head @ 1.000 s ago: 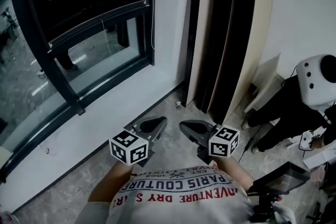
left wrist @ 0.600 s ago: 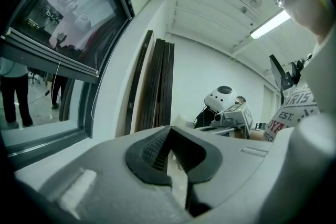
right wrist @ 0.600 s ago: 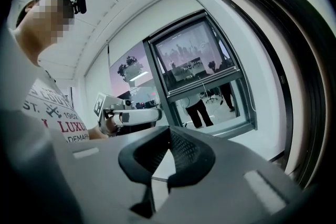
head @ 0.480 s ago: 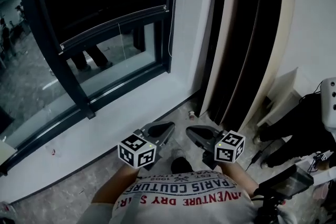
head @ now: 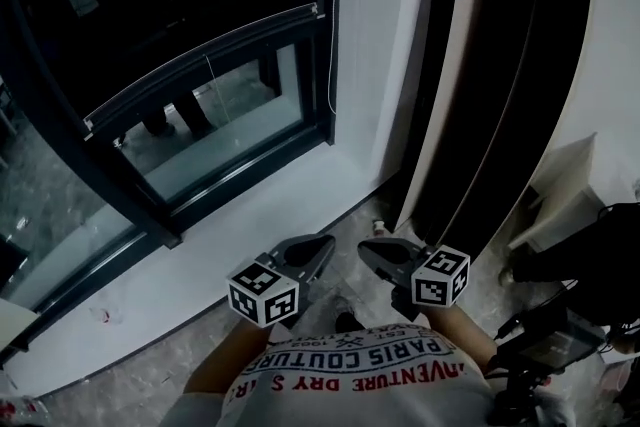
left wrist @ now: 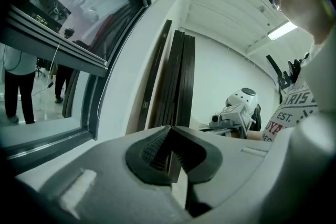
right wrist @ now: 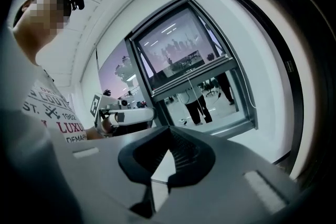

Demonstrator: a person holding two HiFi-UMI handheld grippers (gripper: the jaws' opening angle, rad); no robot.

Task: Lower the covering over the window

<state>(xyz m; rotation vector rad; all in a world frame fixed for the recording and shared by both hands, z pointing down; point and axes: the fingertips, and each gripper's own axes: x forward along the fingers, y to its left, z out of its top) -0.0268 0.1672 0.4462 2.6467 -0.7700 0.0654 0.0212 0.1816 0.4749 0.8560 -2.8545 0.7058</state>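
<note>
Two claws, left claw [head: 318,250] and right claw [head: 372,253], both closed, empty; one window [head: 200,45].

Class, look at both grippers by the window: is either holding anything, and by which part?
Nothing is held. The left gripper and right gripper both have jaws closed together, empty, well short of the thin white cord beside the window.

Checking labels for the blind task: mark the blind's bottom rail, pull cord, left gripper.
blind's bottom rail [head: 200,63], head view, middle of the pale bar across the window.
pull cord [head: 331,75], head view, white run hanging beside the window's right edge.
left gripper [head: 326,245], head view, tips of its shut jaws.
</note>
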